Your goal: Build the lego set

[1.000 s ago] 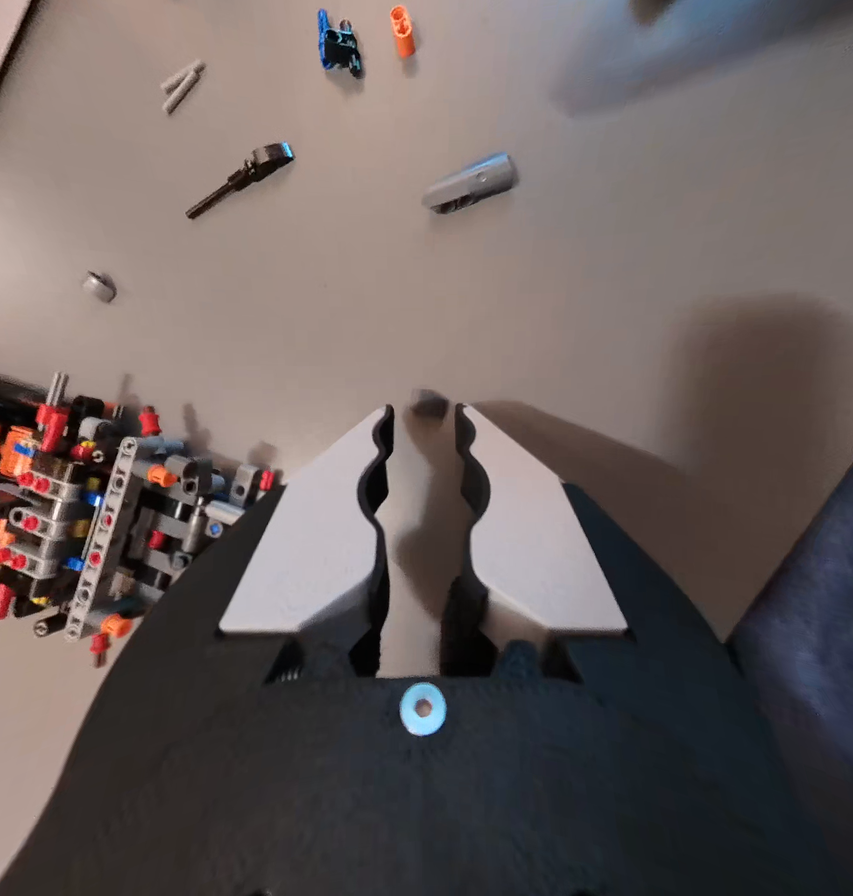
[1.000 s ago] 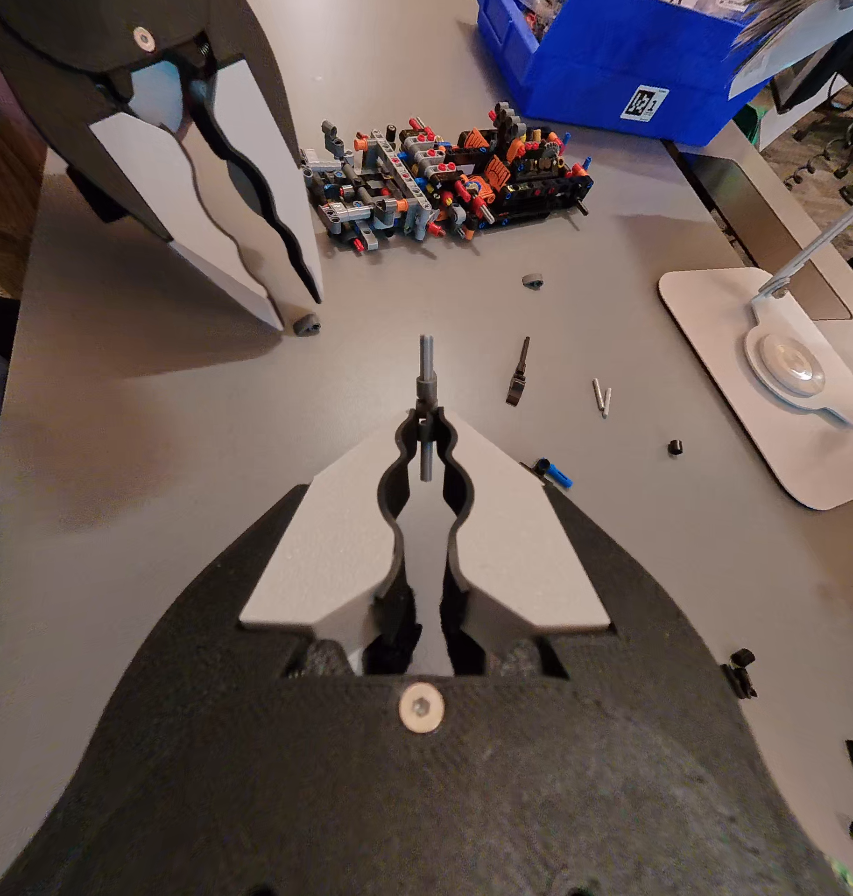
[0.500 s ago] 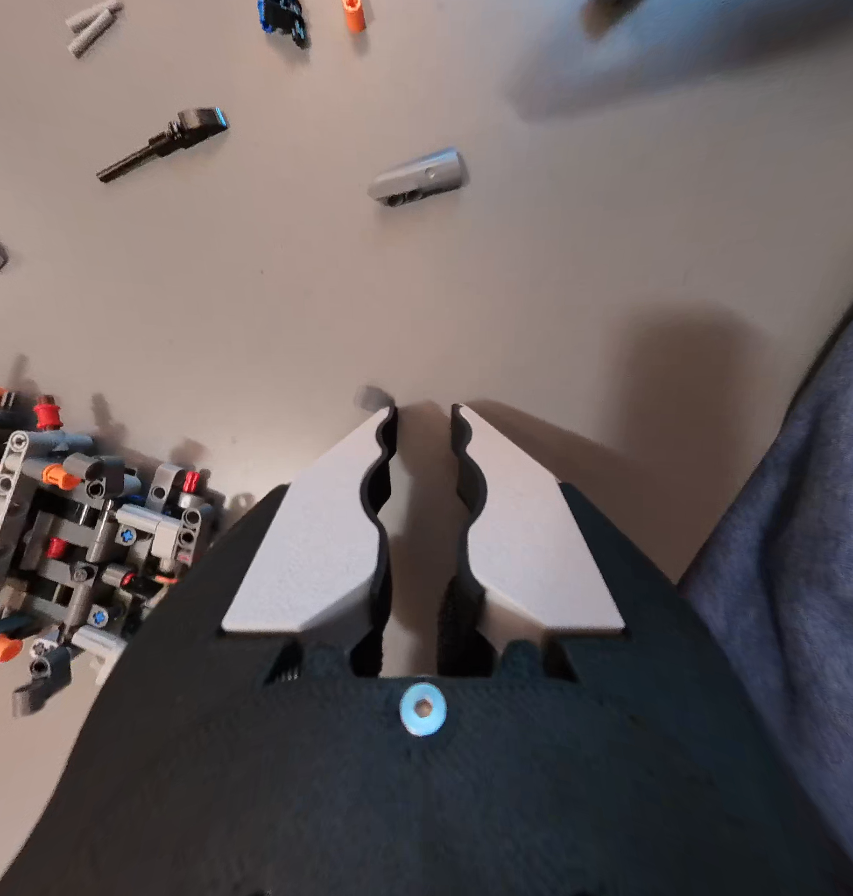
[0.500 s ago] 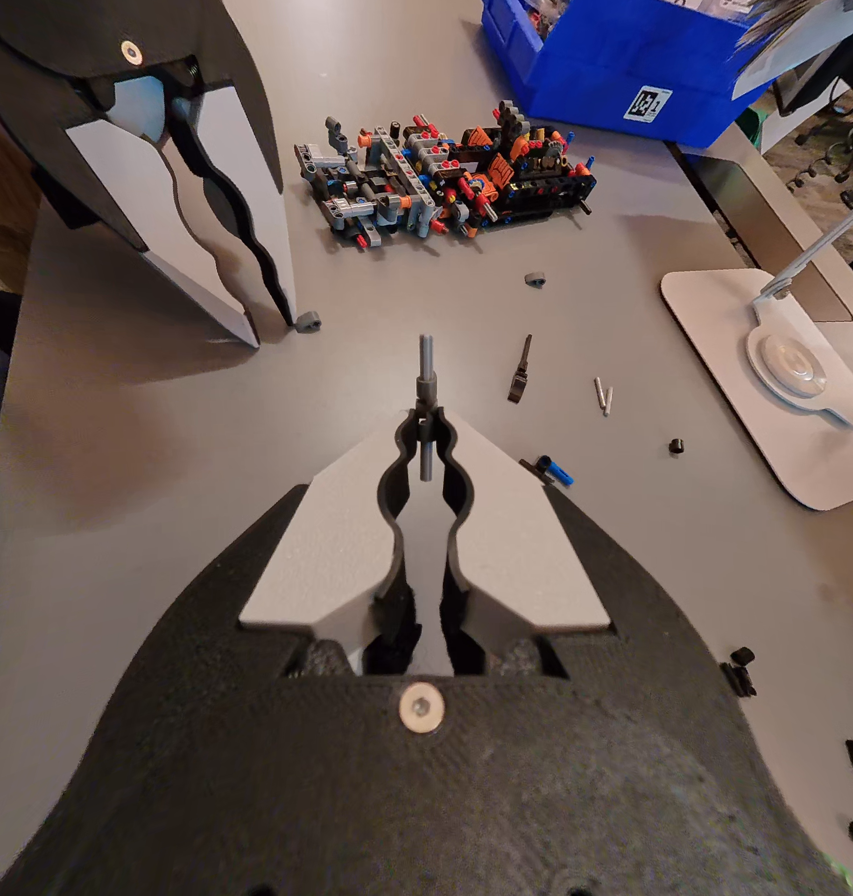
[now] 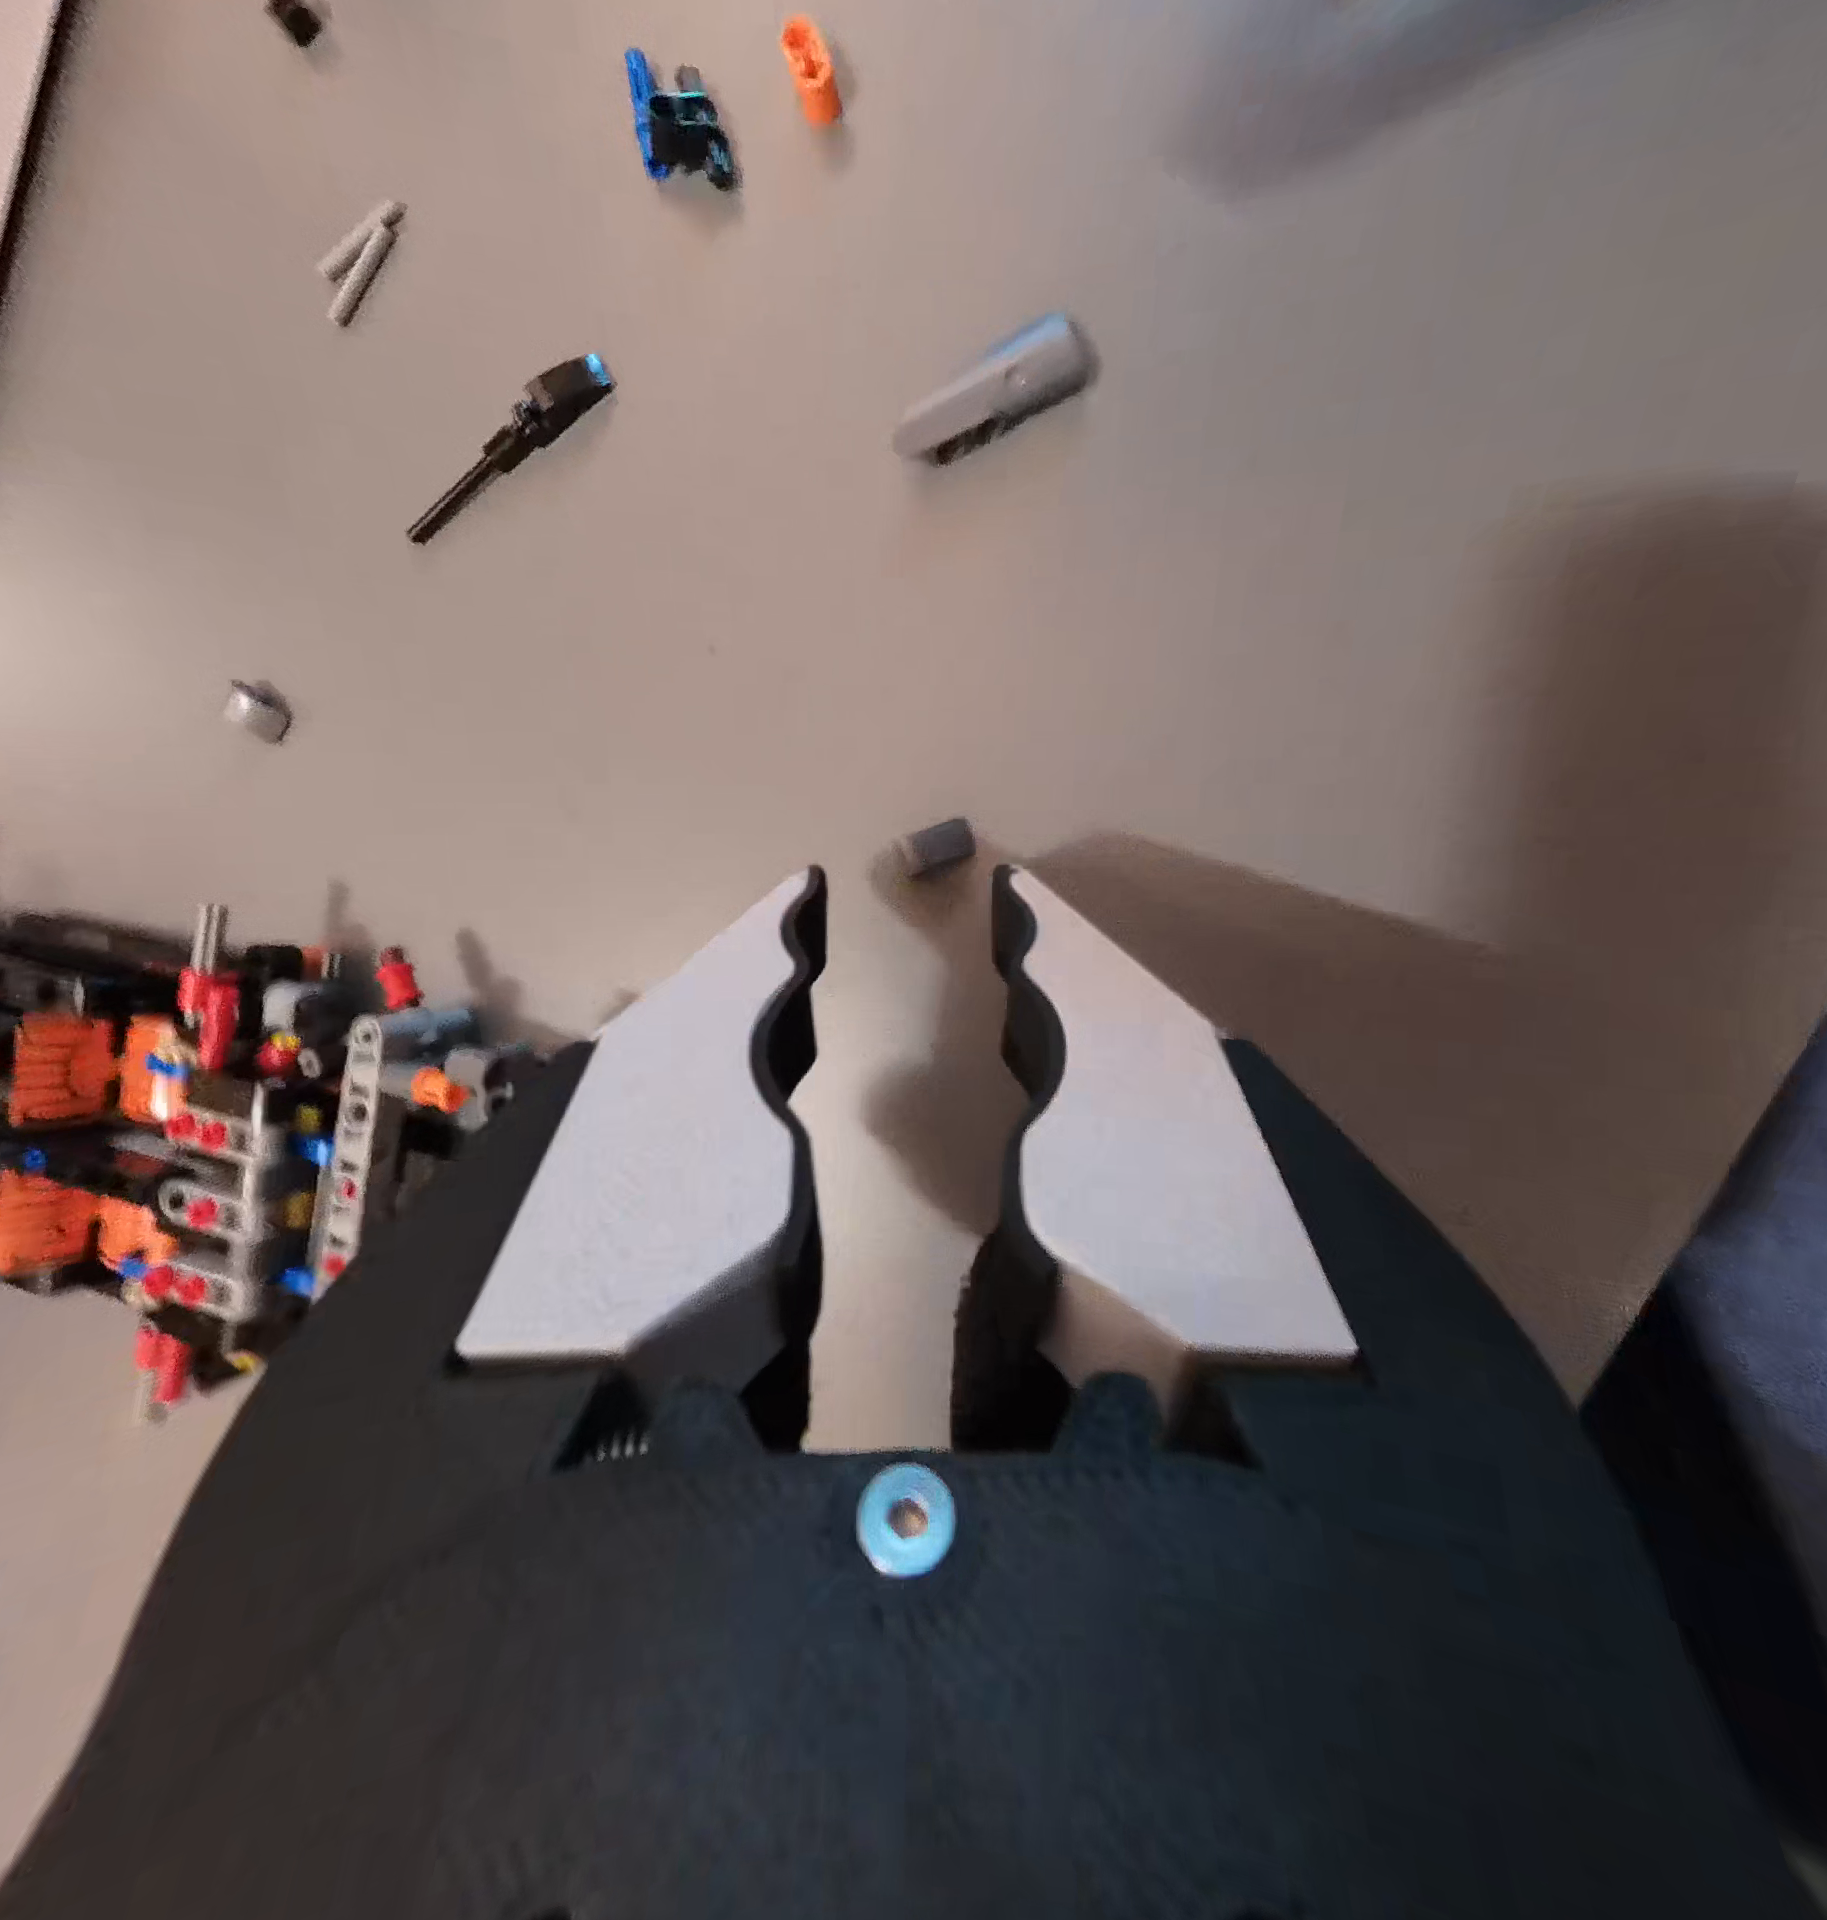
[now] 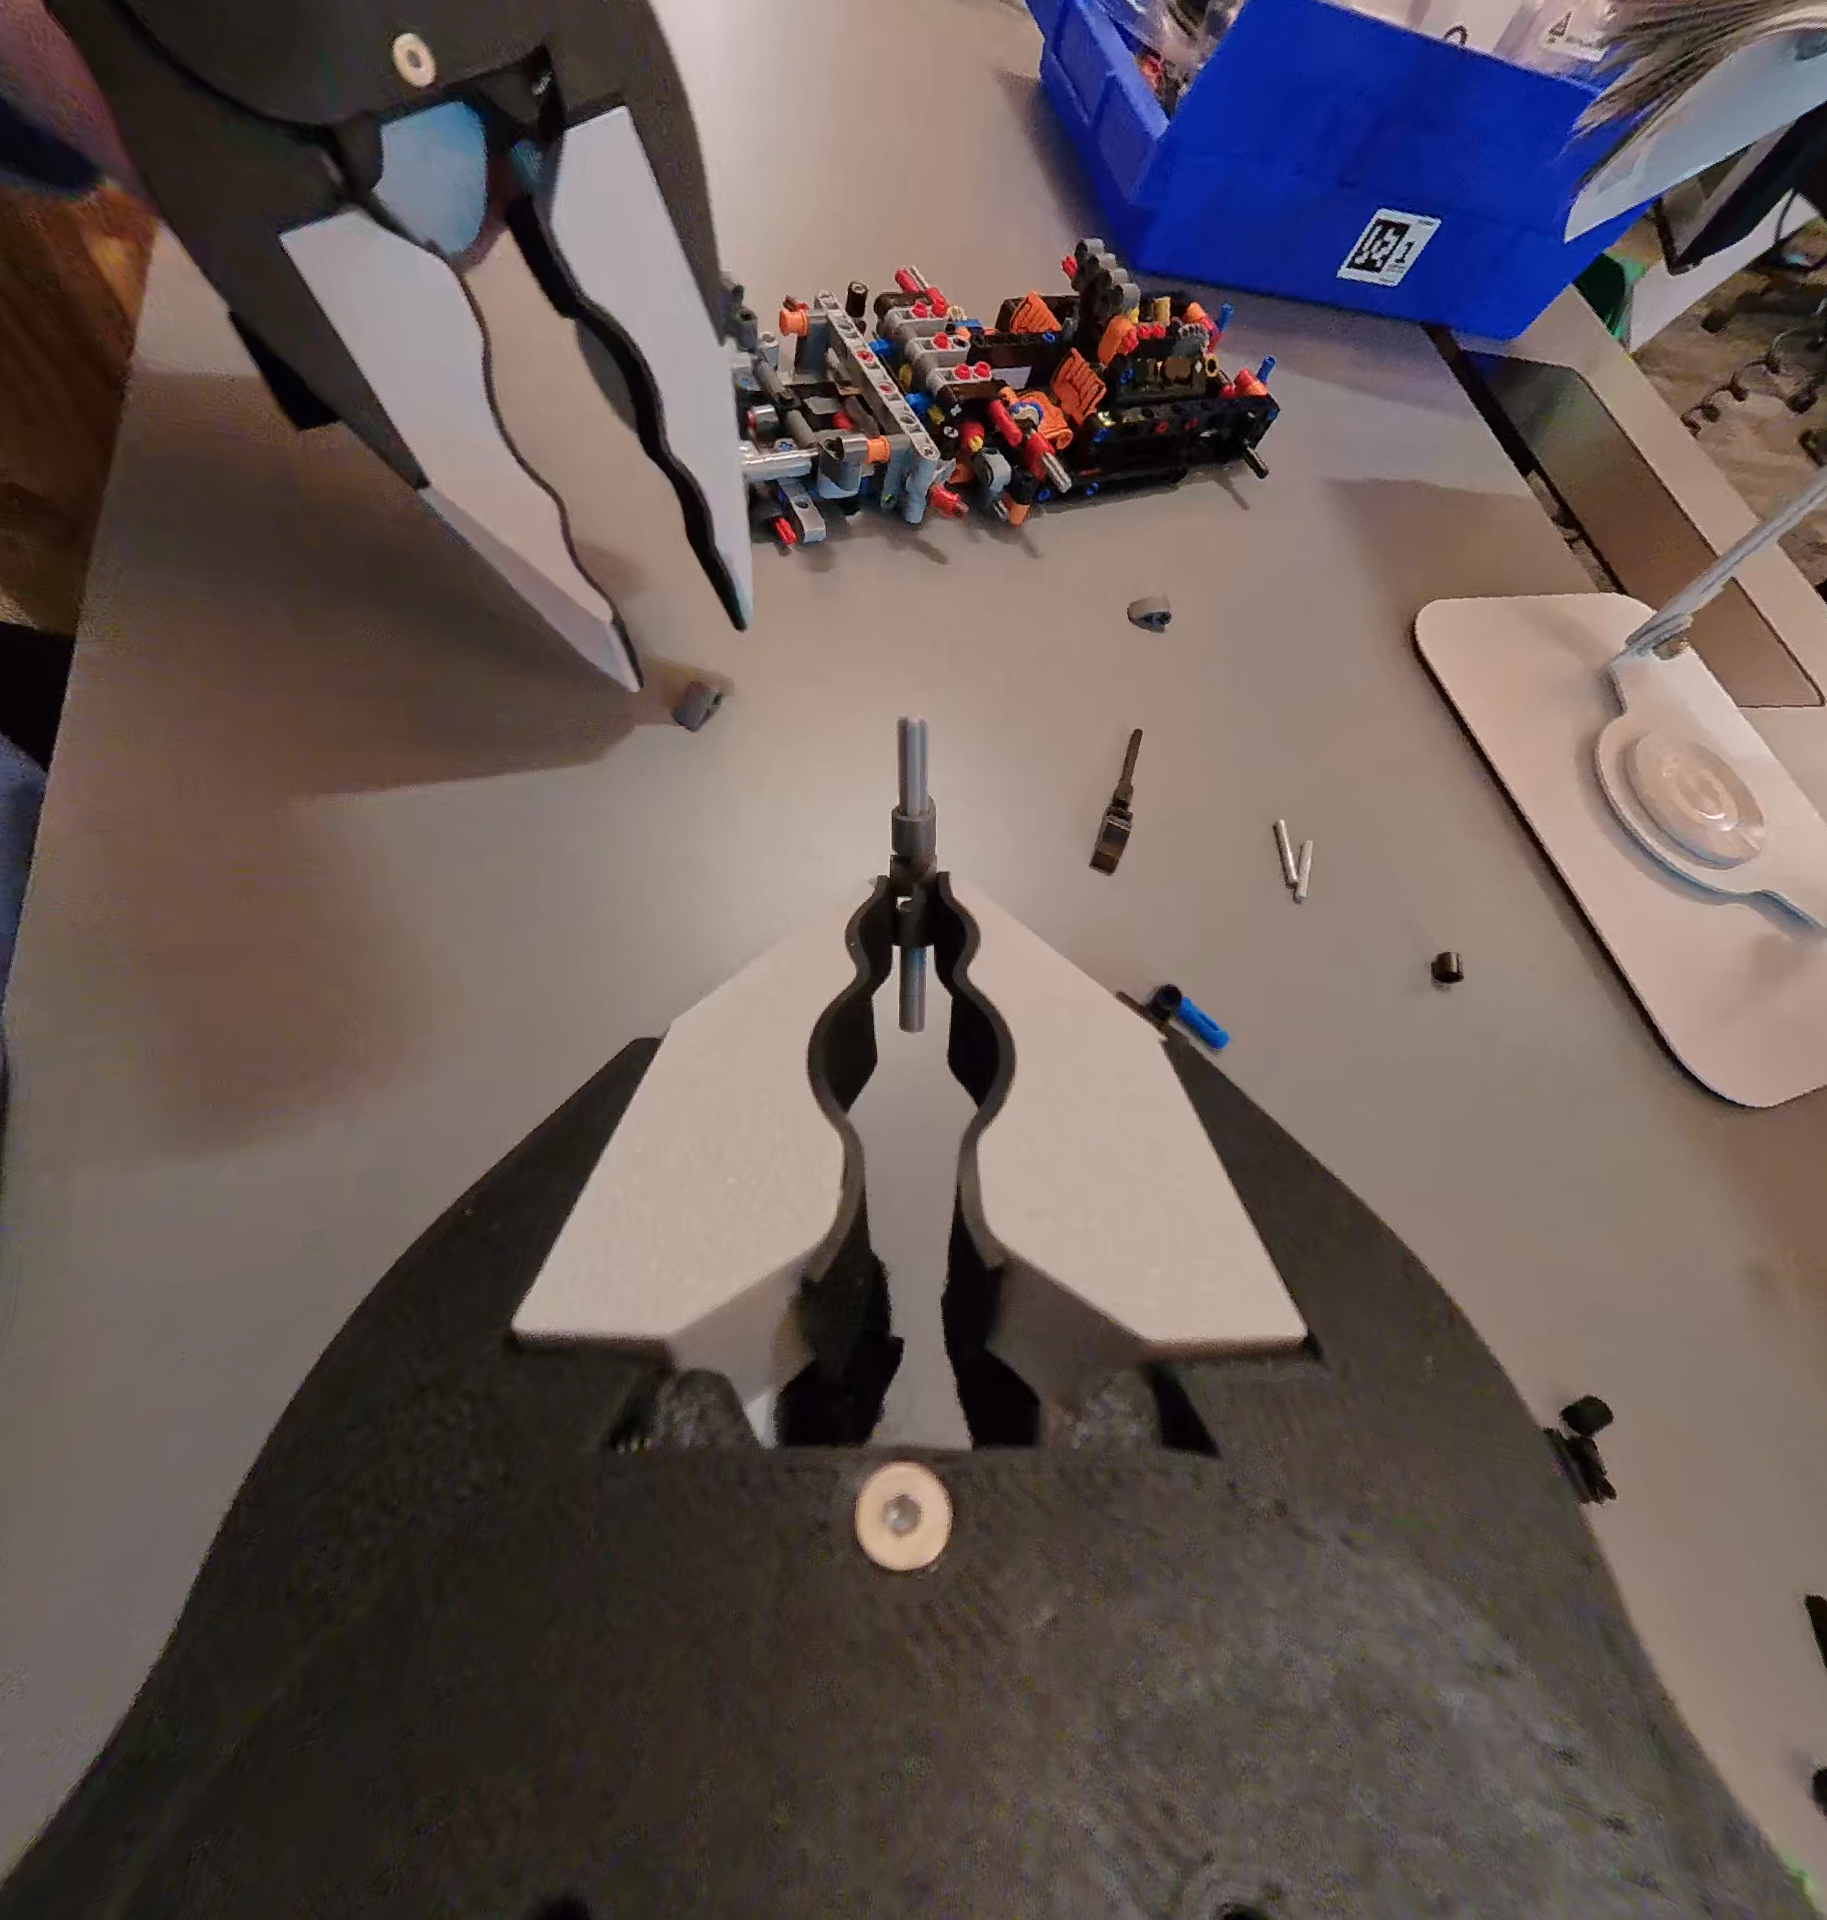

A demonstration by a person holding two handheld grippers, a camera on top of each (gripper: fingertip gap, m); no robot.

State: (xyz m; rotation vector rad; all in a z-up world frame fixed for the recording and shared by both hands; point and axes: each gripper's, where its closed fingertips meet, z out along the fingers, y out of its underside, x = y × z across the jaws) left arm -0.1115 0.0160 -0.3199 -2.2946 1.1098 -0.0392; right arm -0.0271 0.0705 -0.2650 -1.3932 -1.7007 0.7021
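Right gripper [image 6: 911, 883]: jaws closed on a grey axle [image 6: 913, 831] with bush. Left gripper [image 5: 909, 883]: jaws have widened, now empty, straddling a small grey bush [image 5: 935, 844] mid-frame; pickup is probably imminent. Partial lego build [image 5: 171, 1122] lies lower left on the surface [image 5: 1304, 623]; loose pins beyond, nothing obstructing.

A partly built lego model [image 6: 1002, 405] of black, grey, orange and red pieces lies flat on the grey surface [image 6: 473, 935]. A small dark grey bush piece [image 5: 935, 844] lies loose nearby. A thin grey axle with a dark grey collar [image 6: 913, 831] points forward, gripped at its middle. Loose small pins and connectors lie scattered beside them.
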